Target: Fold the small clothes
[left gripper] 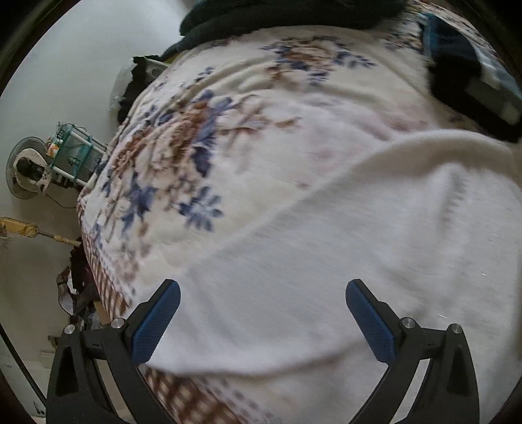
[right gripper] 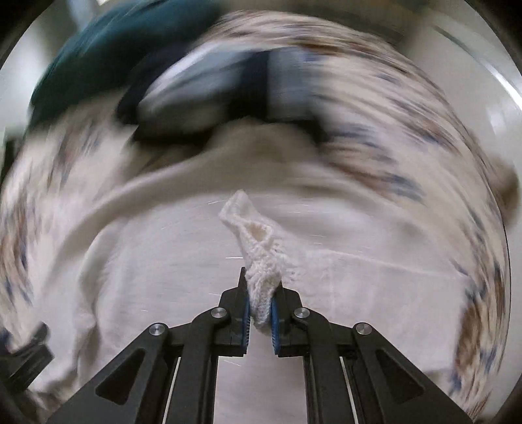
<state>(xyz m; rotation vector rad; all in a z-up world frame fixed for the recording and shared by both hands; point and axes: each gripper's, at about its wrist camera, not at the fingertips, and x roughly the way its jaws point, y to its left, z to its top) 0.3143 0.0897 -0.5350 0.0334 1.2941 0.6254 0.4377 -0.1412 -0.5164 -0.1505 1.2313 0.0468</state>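
Note:
A white knit garment (left gripper: 342, 244) lies spread on a floral blanket (left gripper: 195, 137) over a bed. My left gripper (left gripper: 262, 290) is open and empty, its blue pads just above the garment's near part. In the right wrist view my right gripper (right gripper: 261, 287) is shut on a bunched knit edge (right gripper: 257, 248) of the same white garment (right gripper: 182, 277) and holds it lifted above the rest of the cloth. That view is strongly blurred by motion.
Dark green clothing (left gripper: 277, 16) lies at the bed's far end, and a dark and blue-grey folded pile (left gripper: 473, 81) at the far right. A fan (left gripper: 29, 169) and a small teal rack (left gripper: 75, 150) stand on the floor left of the bed.

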